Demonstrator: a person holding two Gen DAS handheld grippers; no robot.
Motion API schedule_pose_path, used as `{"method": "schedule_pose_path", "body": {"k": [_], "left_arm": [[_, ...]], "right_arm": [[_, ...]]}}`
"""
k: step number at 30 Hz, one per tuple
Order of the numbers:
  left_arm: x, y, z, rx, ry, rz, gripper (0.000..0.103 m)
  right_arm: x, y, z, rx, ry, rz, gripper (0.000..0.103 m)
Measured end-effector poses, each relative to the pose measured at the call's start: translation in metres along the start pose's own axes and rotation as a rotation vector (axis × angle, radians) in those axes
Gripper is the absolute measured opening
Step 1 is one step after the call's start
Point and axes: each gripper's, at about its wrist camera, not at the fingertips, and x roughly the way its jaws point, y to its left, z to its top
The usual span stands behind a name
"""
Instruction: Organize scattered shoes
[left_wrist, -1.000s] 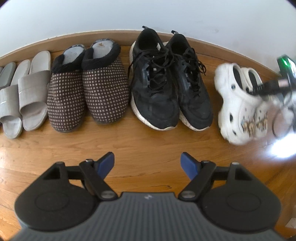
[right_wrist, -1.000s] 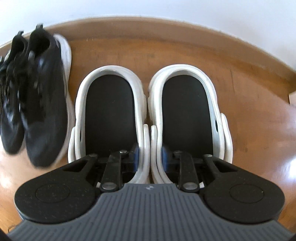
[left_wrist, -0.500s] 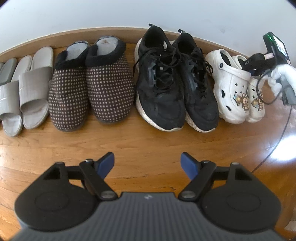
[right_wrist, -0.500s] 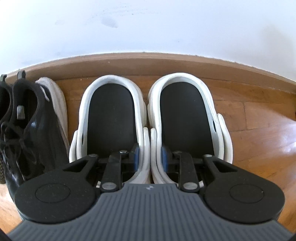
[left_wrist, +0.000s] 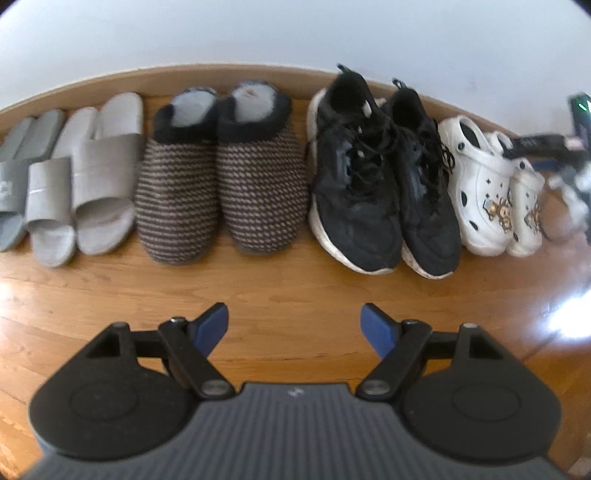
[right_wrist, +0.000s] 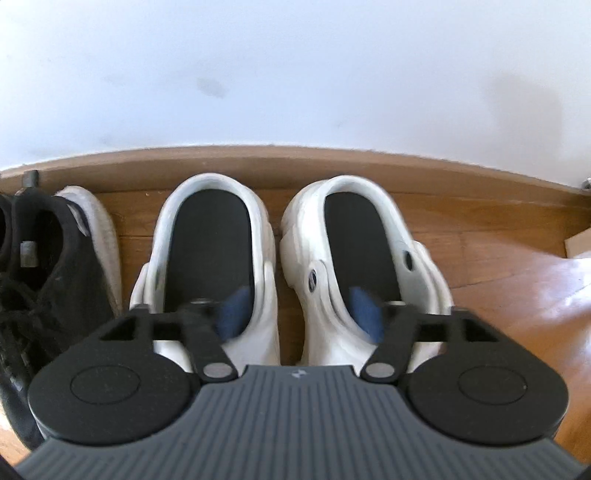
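a pair of white clogs (right_wrist: 332, 266) with black insoles stands side by side, heels toward the baseboard (right_wrist: 295, 162), at the right end of a tidy row on the wood floor (left_wrist: 295, 288). cartoon charms dot their toes. next along the row sit black lace-up sneakers (left_wrist: 380, 177), dotted brown slippers (left_wrist: 221, 184) with dark fuzzy collars, and grey slides (left_wrist: 77, 177). the right gripper (right_wrist: 299, 314) hovers over the clogs, its jaws swinging open, each blue pad blurred above one clog and pressing on neither. the left gripper (left_wrist: 293, 325) hangs over bare floor, jaws wide and empty.
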Motion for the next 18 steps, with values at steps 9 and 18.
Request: {"method": "schedule_pose_path", "body": {"k": [9, 18], "left_arm": [[-0.070, 0.007, -0.013, 0.028, -0.117, 0.011, 0.077], [-0.181, 0.012, -0.046, 0.010, -0.196, 0.030, 0.077]], "right_arm": [[-0.165, 0.026, -0.067, 0.093, -0.167, 0.194, 0.083], [-0.321, 0.073, -0.122, 0.103, -0.187, 0.291, 0.089]]}}
